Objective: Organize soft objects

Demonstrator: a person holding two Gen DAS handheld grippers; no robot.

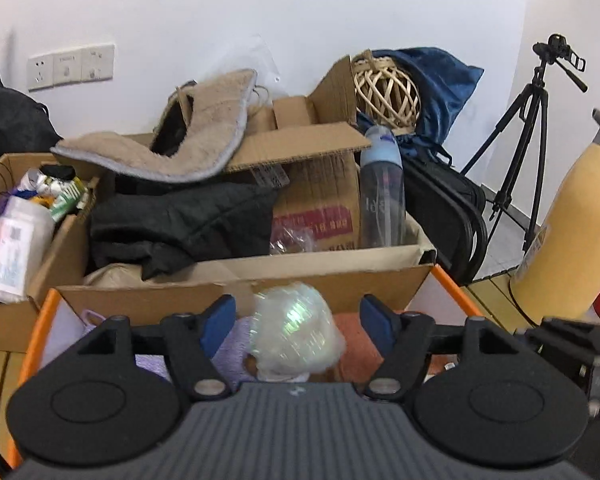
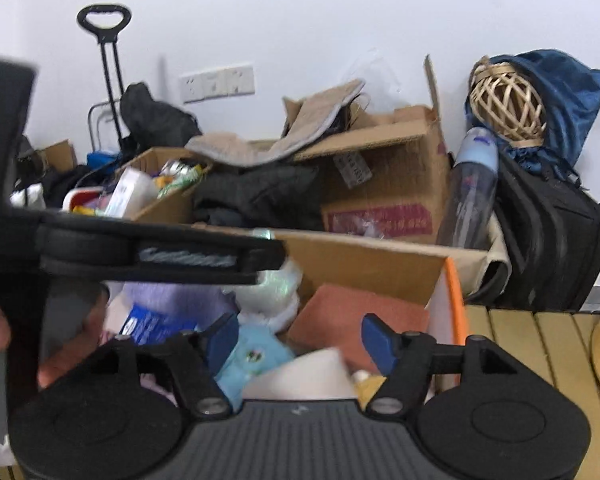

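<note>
While both grippers are hovering over the orange-rimmed bin (image 1: 40,320), a shiny plastic-wrapped bundle (image 1: 296,334) is sitting loose between the spread blue pads of the left gripper (image 1: 298,326), touching neither, apparently being dropped into the bin with the purple cloth (image 1: 236,344) and orange cloth (image 1: 356,344). The right gripper (image 2: 300,340) is also standing apart and empty above the bin's right side, over a light blue soft item (image 2: 256,360). Both are tilting downward toward the bin.
</note>
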